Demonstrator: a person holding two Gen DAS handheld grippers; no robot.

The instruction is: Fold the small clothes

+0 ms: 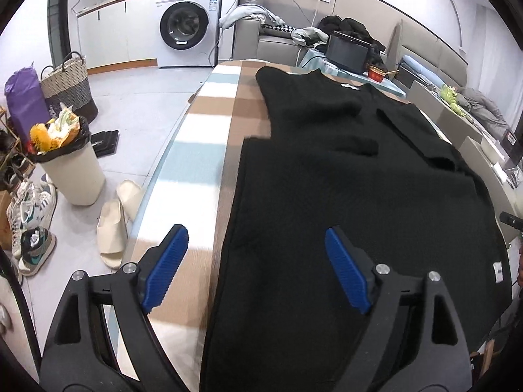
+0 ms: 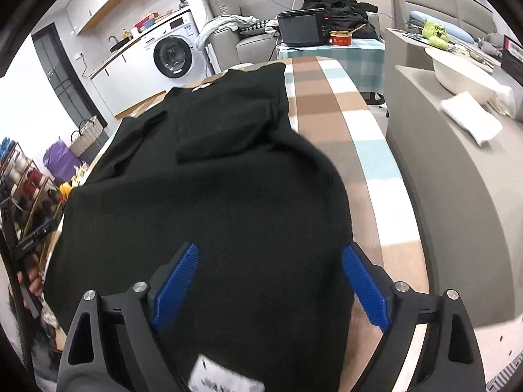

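A black knit garment [image 1: 343,189] lies spread on a table covered by a checked brown, white and blue cloth [image 1: 202,163]. Both sleeves are folded in over the chest. My left gripper [image 1: 256,238] is open above the garment's near left edge, holding nothing. In the right wrist view the same garment [image 2: 212,196] fills the middle. My right gripper [image 2: 269,254] is open over its near right part, empty. A white label [image 2: 222,379] shows at the hem below the right gripper. The checked cloth [image 2: 353,124] is bare to the right.
To the left on the floor stand a full bin [image 1: 72,170], slippers [image 1: 117,222], shoes [image 1: 32,215] and a basket [image 1: 68,81]. A washing machine [image 1: 188,26] and sofa [image 1: 278,42] are behind. A grey counter [image 2: 457,179] with a white cloth [image 2: 470,117] runs along the right.
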